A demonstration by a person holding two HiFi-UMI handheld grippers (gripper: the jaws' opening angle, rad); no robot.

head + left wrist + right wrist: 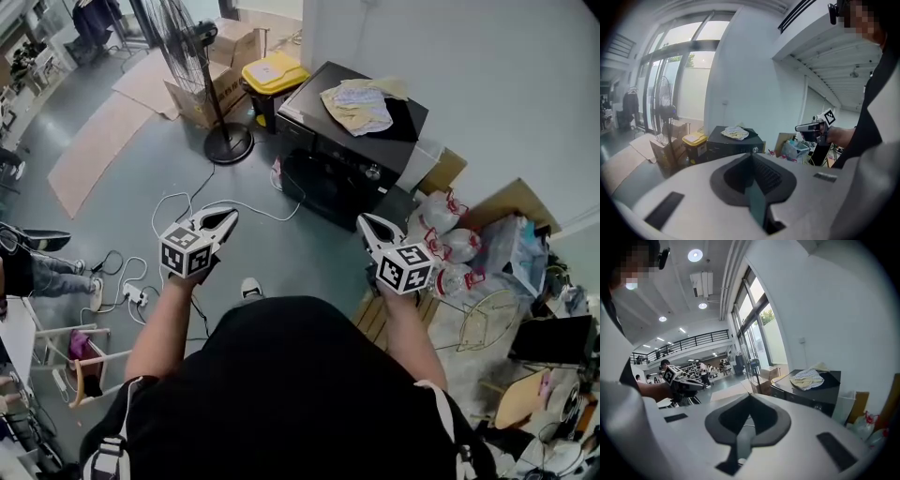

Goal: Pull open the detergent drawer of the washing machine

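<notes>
Black washing machine [319,178] on floor at its far edge by white wall, cloth [361,103] on top; well ahead of and below both grippers, front facing the person. Drawer itself too small to pick out on upper front strip, which runs crosswise; no brand or label legible. Right gripper [364,221] prob nearer than left gripper [228,216]; both w/ jaws closed tight, nothing btwn them

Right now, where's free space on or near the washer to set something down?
The washer top is bare left of the cloth. The floor in front is open, apart from a cable. Right of the washer, bags crowd the floor.
</notes>
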